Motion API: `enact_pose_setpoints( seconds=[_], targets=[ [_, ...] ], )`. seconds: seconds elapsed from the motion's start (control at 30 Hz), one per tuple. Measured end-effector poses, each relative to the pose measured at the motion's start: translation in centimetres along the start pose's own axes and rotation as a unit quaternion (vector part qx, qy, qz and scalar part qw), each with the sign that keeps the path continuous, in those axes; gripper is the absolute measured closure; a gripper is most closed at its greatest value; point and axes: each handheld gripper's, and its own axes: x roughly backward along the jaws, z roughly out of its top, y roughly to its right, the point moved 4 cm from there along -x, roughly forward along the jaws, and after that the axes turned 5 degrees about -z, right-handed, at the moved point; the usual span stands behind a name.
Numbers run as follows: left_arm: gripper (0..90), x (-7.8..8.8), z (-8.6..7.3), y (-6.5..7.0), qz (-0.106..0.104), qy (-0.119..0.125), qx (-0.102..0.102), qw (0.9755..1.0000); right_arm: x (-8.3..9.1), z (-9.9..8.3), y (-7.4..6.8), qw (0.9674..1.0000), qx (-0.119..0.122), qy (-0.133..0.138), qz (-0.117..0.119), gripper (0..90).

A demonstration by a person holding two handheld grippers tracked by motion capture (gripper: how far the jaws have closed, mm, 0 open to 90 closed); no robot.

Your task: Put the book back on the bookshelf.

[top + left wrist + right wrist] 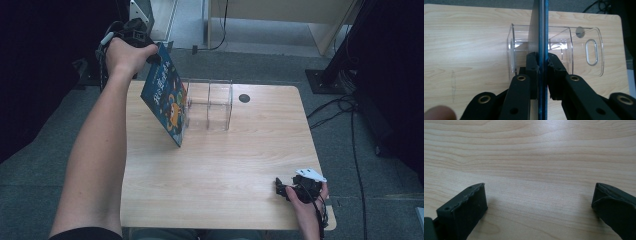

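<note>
Raised above the far left corner of a light wooden table (215,170), left gripper (541,62) clamped on the top edge of a blue picture book (167,97), pads pressed to both faces of the thin volume. Book hanging tilted, cover toward the camera in the high view, lower corner down near the tabletop just in front of a clear acrylic book stand (212,102) with upright dividers. Seen edge-on in the left gripper view as a narrow dark blue line (543,30) running straight up between the black jaws, stand (584,50) directly beyond it, oval handle cut-out showing on the right end panel. Small round dark hole (244,98) in the table just right of the stand. Well apart, at the near right corner of the table, right gripper (287,190) resting low in a hand, jaws spread wide over bare wood grain, nothing between them in the right gripper view (539,202).
</note>
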Motion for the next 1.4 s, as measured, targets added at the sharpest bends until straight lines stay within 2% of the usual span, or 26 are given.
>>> enact_pose_setpoints(
  seconds=[0.07,0.2,0.27,0.5,0.57,0.6,0.63,0.67,0.73,0.97,1.17,1.27,1.4],
  targets=[
    [75.2,0.0,-0.1,-0.1,-0.01,-0.005,-0.001,0.9999,0.0,0.0,0.0,1.0,0.0,0.0,0.0,0.0],
    [72.5,0.0,-0.2,-0.2,-0.015,-0.004,0.0,0.9999,0.0,0.0,0.0,1.0,0.0,0.0,0.0,0.0],
    [68.9,0.0,-0.3,-0.4,-0.013,-0.002,0.0,0.9999,0.0,0.0,0.0,1.0,0.001,0.0,0.0,0.0],
    [66.9,0.3,-0.7,-0.9,-0.01,-0.005,0.0,0.9999,0.0,0.0,0.0,1.0,0.0,0.0,0.0,0.0],
    [68.0,0.3,-0.9,-1.1,-0.004,-0.008,-0.001,1.0,0.0,0.0,0.0,1.0,0.001,0.0,0.0,0.0],
    [74.4,0.3,-0.9,-1.1,-0.004,-0.008,-0.001,1.0,0.0,0.0,0.0,1.0,0.0,0.0,0.0,0.0],
    [74.4,0.3,-1.0,-1.2,0.001,-0.014,-0.002,0.9999,0.0,0.0,0.0,1.0,0.0,0.0,0.0,0.0],
    [82.0,0.4,-1.1,-1.4,0.0,-0.014,0.006,0.9999,0.0,0.0,0.0,1.0,0.001,0.0,0.0,0.0],
    [83.8,0.4,-1.1,-1.6,0.009,-0.011,0.003,0.9999,0.0,0.0,0.0,1.0,0.001,0.0,0.0,0.0],
    [84.5,0.4,-1.0,-2.2,0.015,-0.008,0.039,0.9991,0.0,0.0,0.0,1.0,0.001,0.0,0.0,0.0],
    [84.6,0.1,-0.9,-3.5,-0.008,0.008,0.066,0.9977,0.0,0.0,0.0,1.0,0.001,0.0,0.0,0.0],
    [84.7,0.1,-0.9,-4.0,-0.01,0.012,0.07,0.9974,0.0,0.0,0.0,1.0,0.0,0.0,0.0,0.0],
    [84.1,0.1,-0.9,-4.2,-0.011,0.011,0.058,0.9982,0.0,0.0,0.0,1.0,0.0,0.0,0.0,0.0]
  ],
)
